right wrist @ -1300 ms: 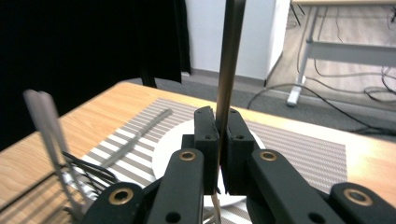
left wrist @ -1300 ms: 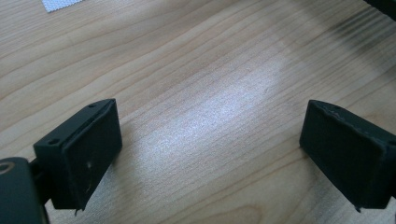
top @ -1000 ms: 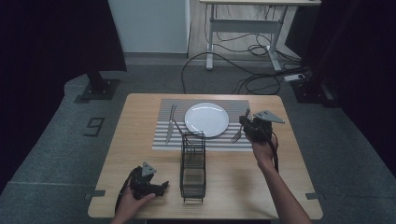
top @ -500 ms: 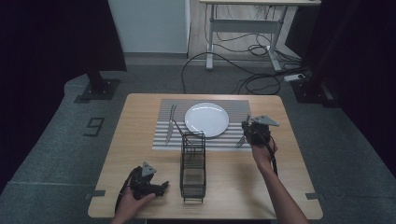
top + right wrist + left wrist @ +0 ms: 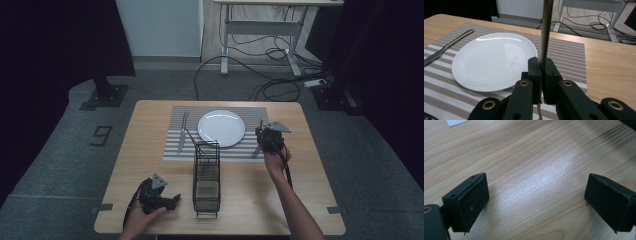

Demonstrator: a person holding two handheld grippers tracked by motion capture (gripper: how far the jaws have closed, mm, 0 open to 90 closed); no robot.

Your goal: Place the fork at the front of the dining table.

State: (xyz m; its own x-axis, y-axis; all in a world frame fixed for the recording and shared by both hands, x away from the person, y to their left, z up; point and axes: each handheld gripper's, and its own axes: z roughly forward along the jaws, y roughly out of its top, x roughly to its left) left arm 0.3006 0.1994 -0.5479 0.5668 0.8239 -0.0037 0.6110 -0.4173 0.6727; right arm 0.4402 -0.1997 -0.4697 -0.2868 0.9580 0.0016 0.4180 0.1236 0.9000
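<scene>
We grip a metal utensil handle (image 5: 545, 30) in the closed right claw (image 5: 541, 75), upright, just right of the white plate (image 5: 494, 60) on the striped placemat (image 5: 571, 53); which utensil it is we cannot tell. Our left claw (image 5: 536, 202) rests open and empty on the near left worktop (image 5: 536, 157), beside the black wire caddy (image 5: 207, 175). A knife (image 5: 447, 46) lies left of the plate.

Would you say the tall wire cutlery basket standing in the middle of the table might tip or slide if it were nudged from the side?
The wire cutlery basket looks tall on a narrow base, so a high nudge would probably tip it. Its thin open wire suggests it is light, so a low push would likely slide it across the smooth wooden table. It appears stiff.
</scene>
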